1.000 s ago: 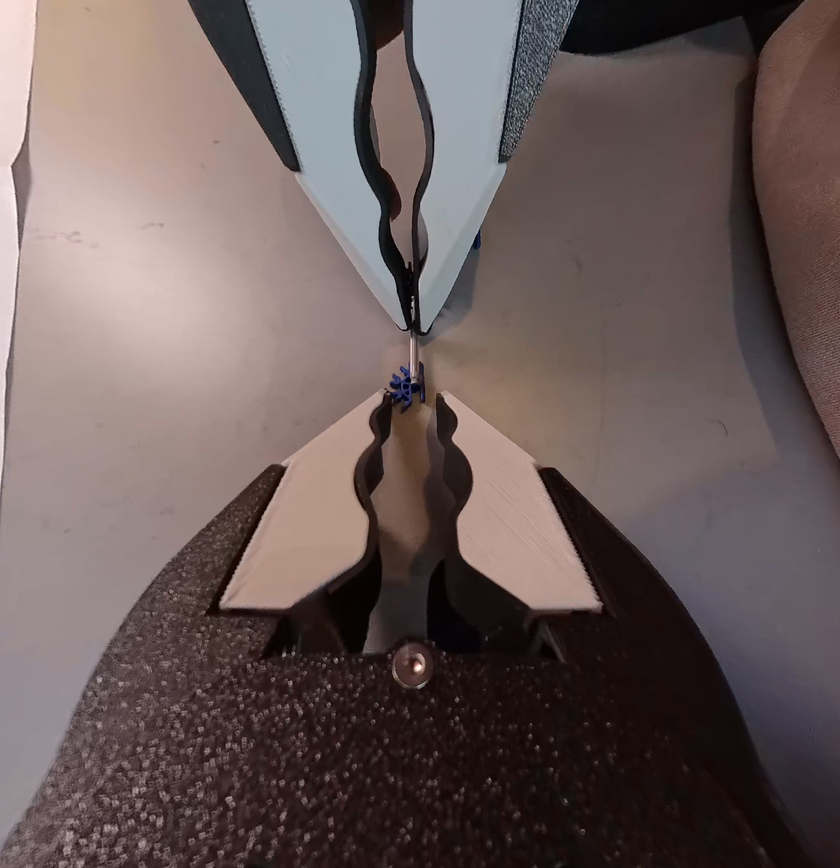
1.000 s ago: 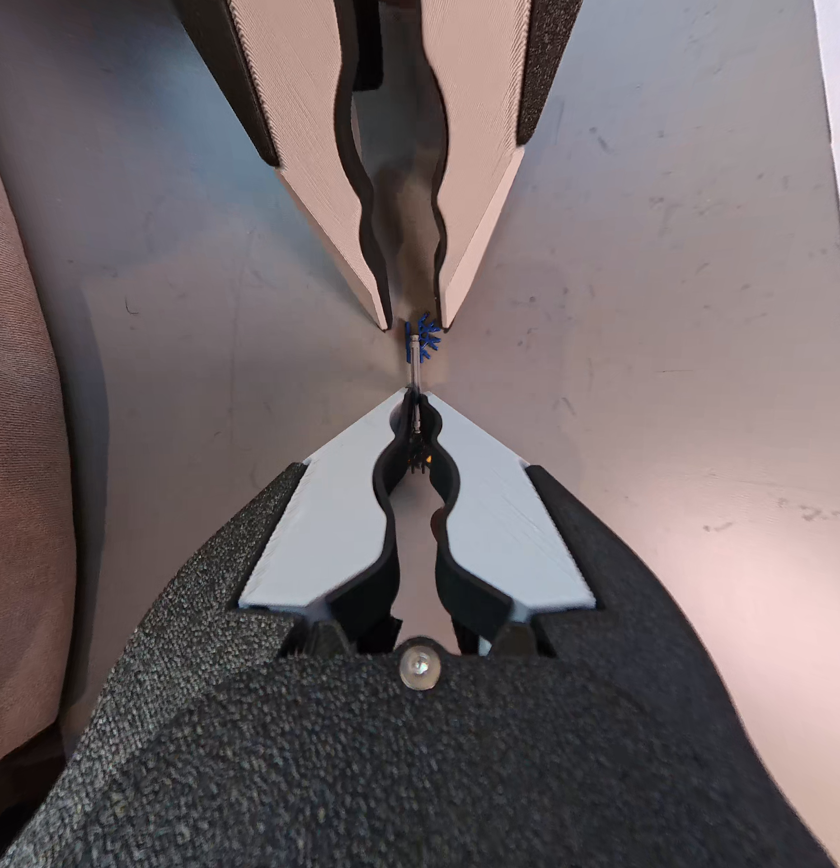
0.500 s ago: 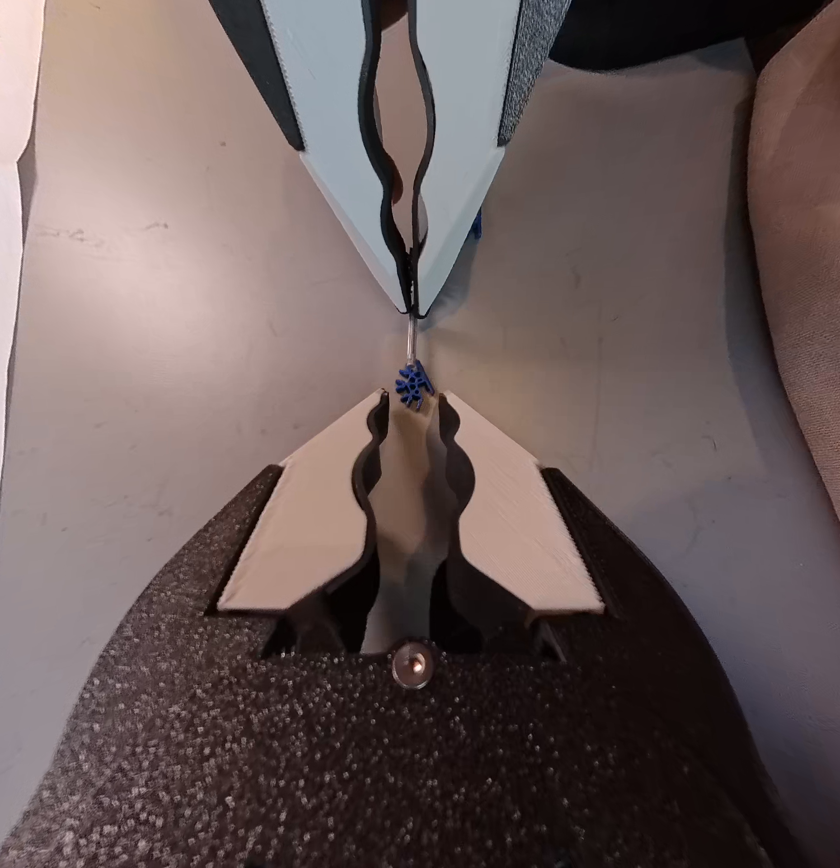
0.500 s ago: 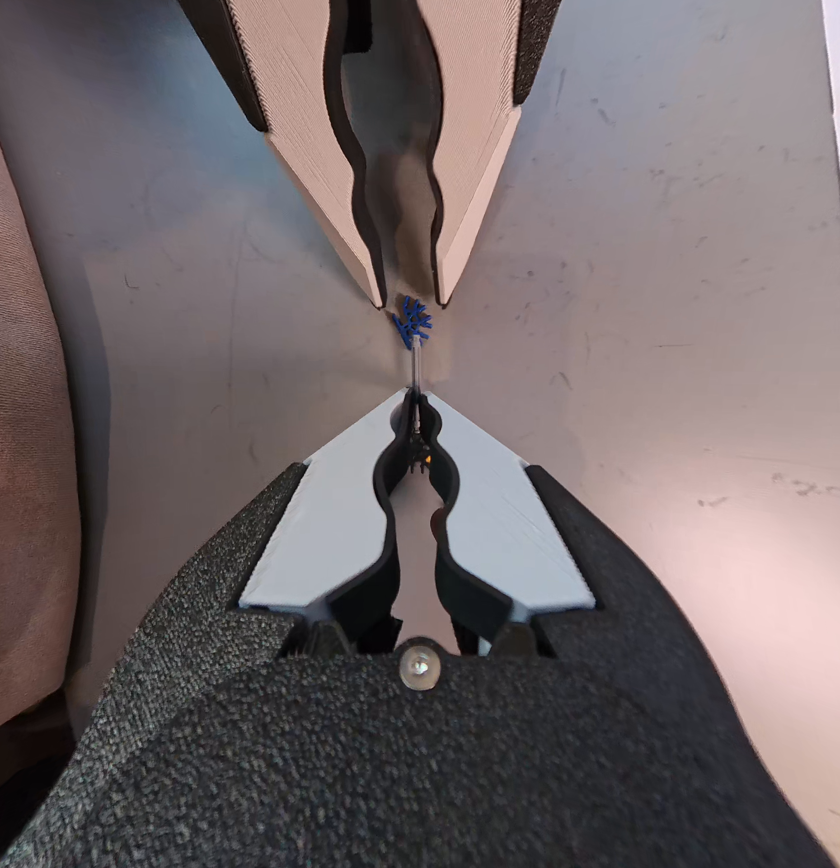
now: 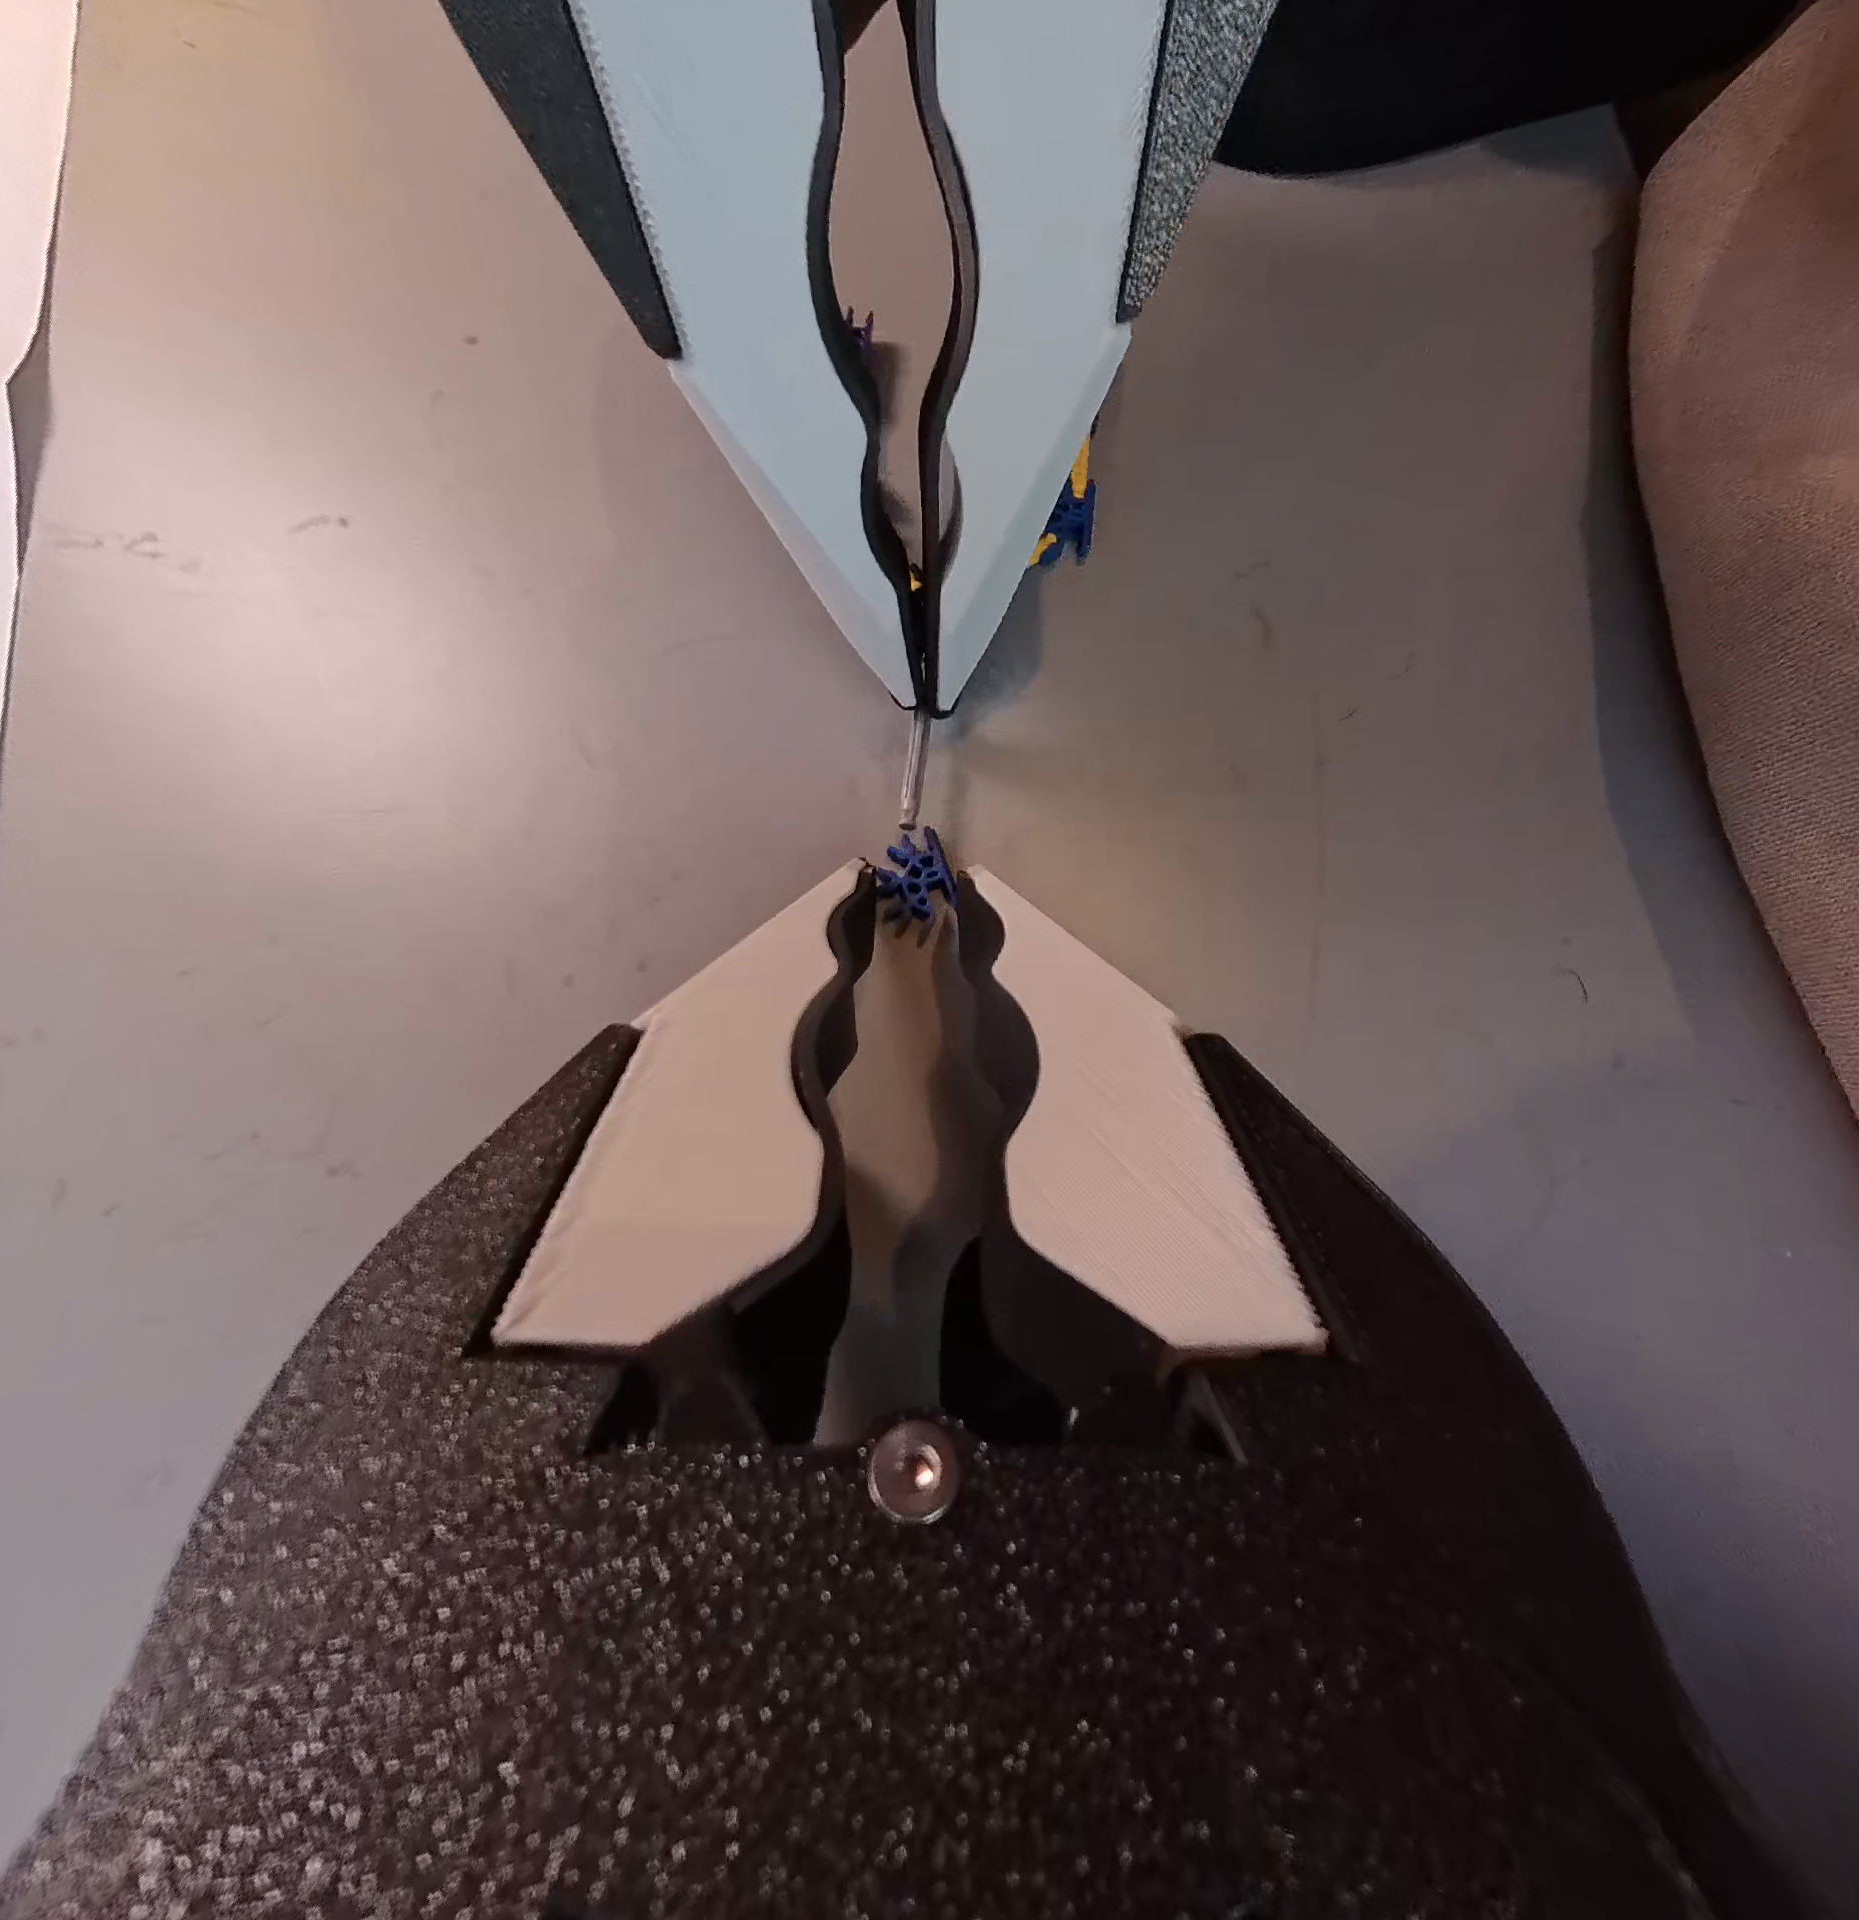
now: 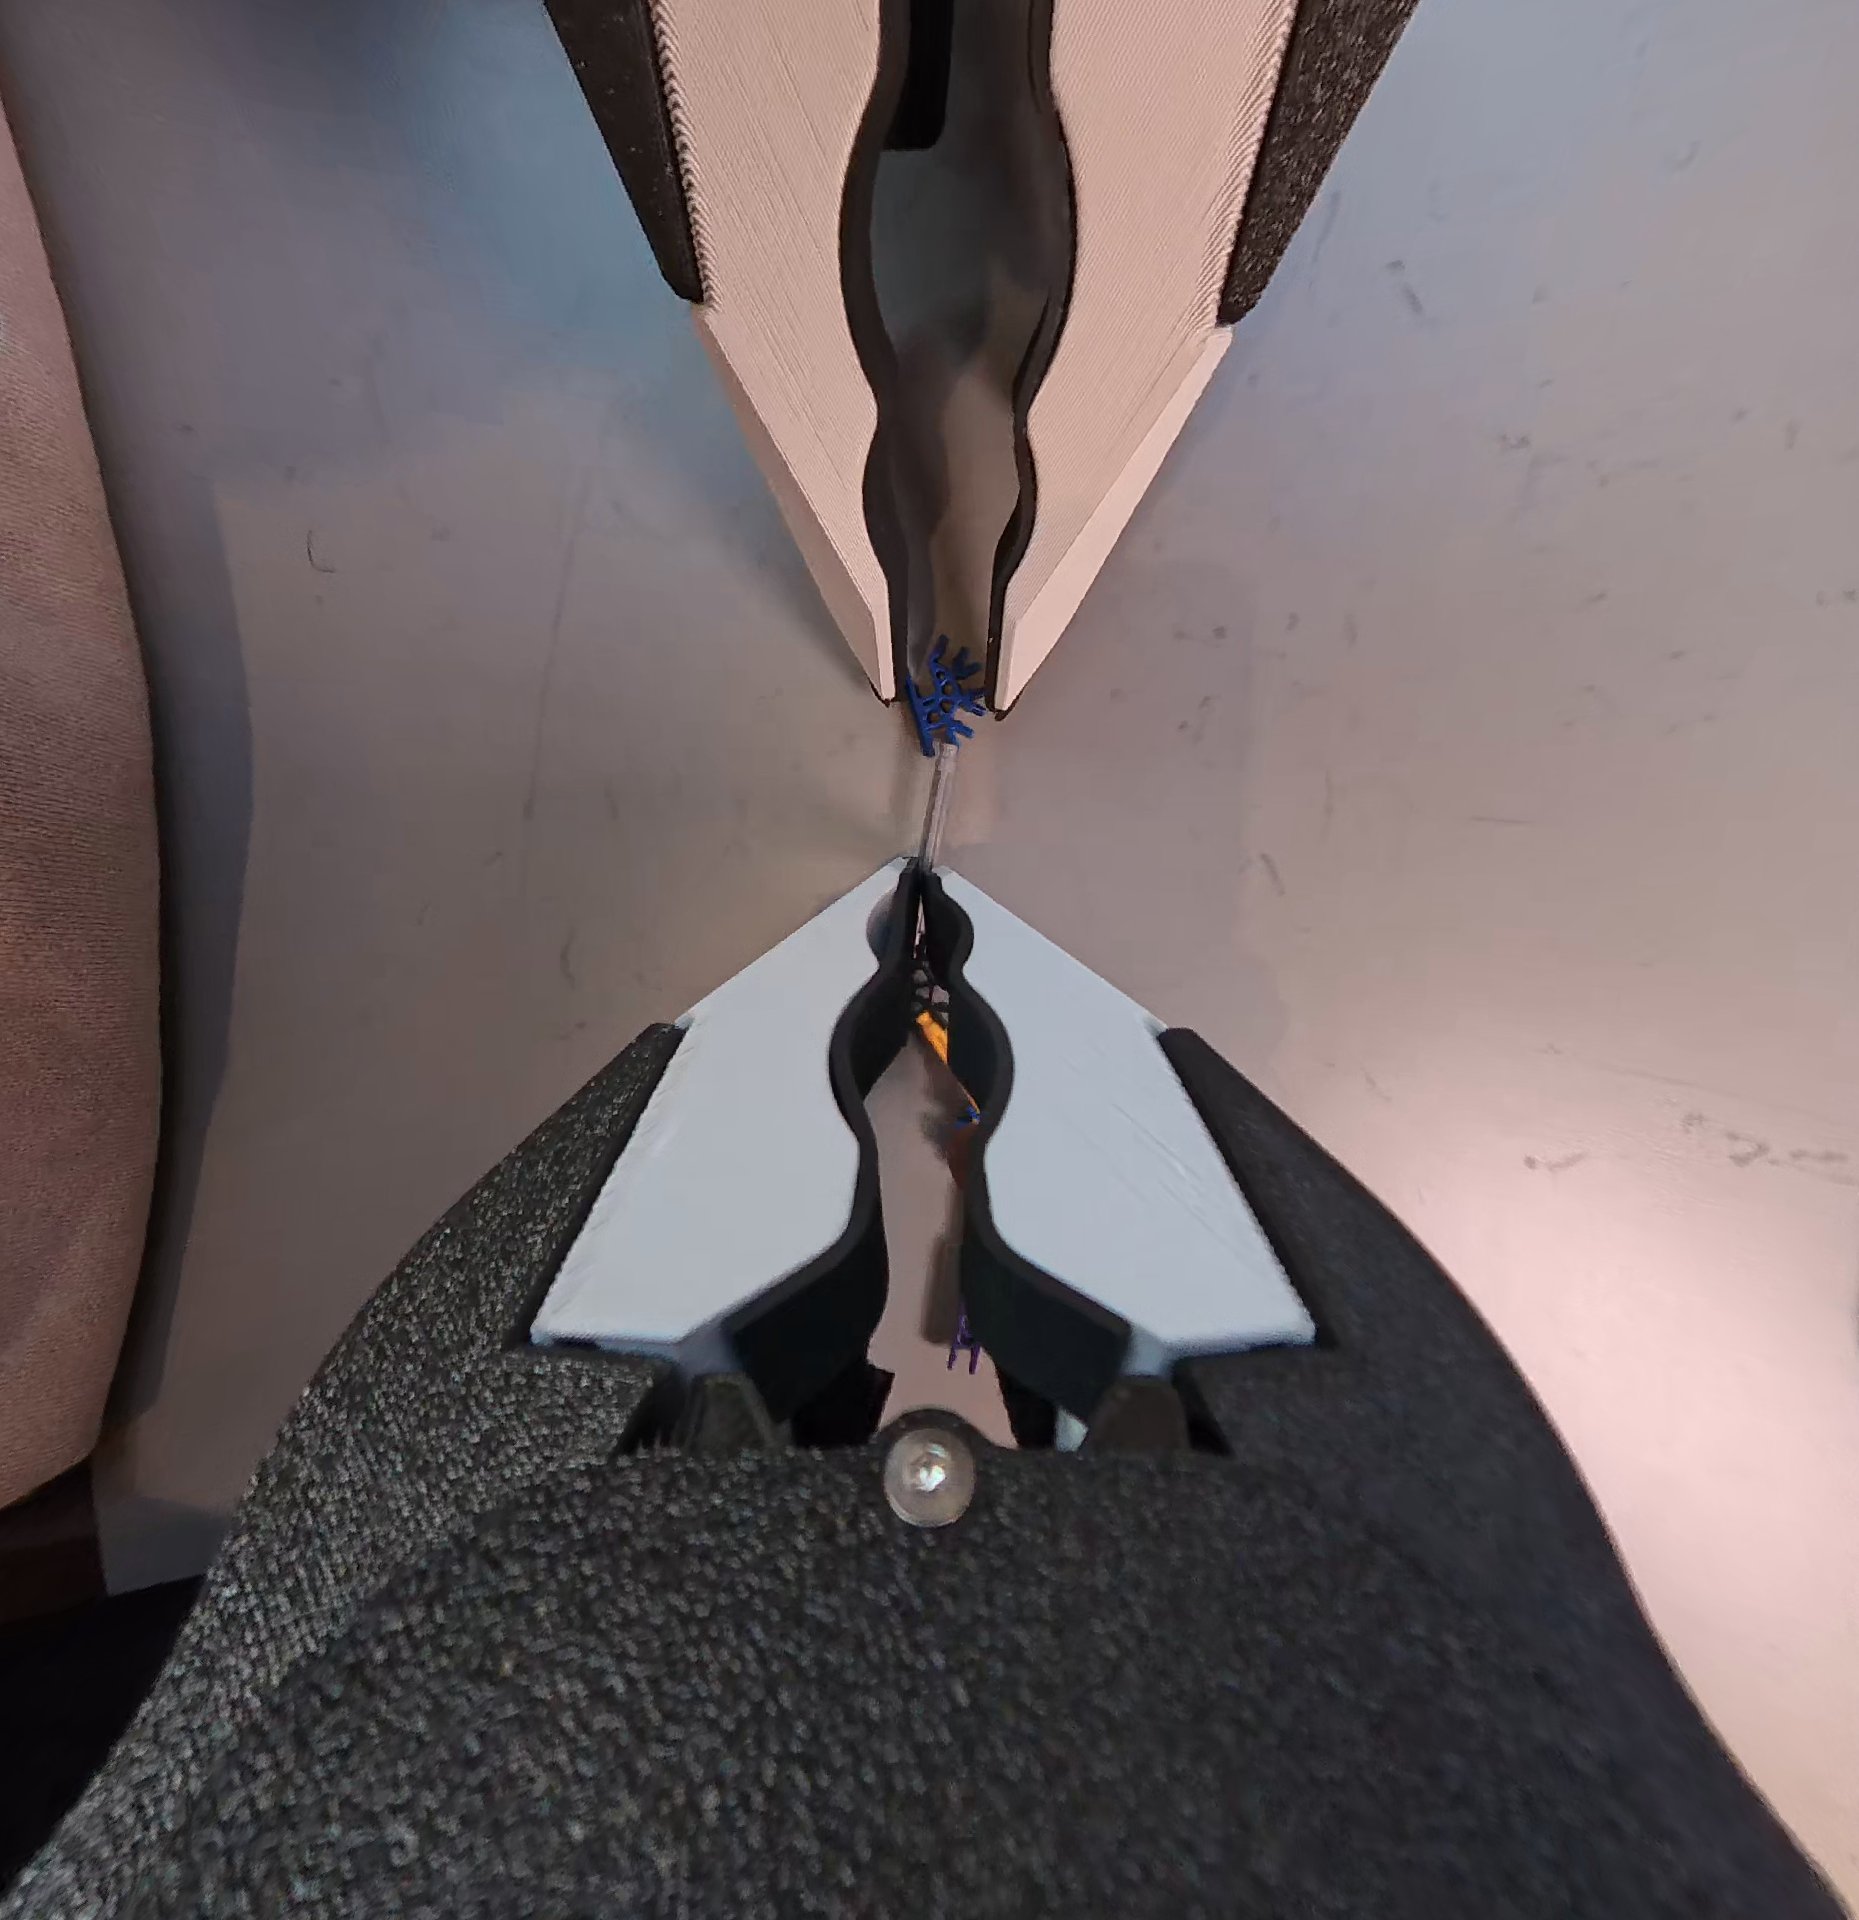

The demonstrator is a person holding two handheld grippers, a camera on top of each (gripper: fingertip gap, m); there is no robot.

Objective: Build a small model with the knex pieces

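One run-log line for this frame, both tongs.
left tongs: shut on blue connector | right tongs: shut on clear rod | rod tip at connector | grey table

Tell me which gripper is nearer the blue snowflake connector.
Left. The left gripper has the blue snowflake connector between its fingertips. The right gripper, shut on a clear rod, sits back at the rod's other end.
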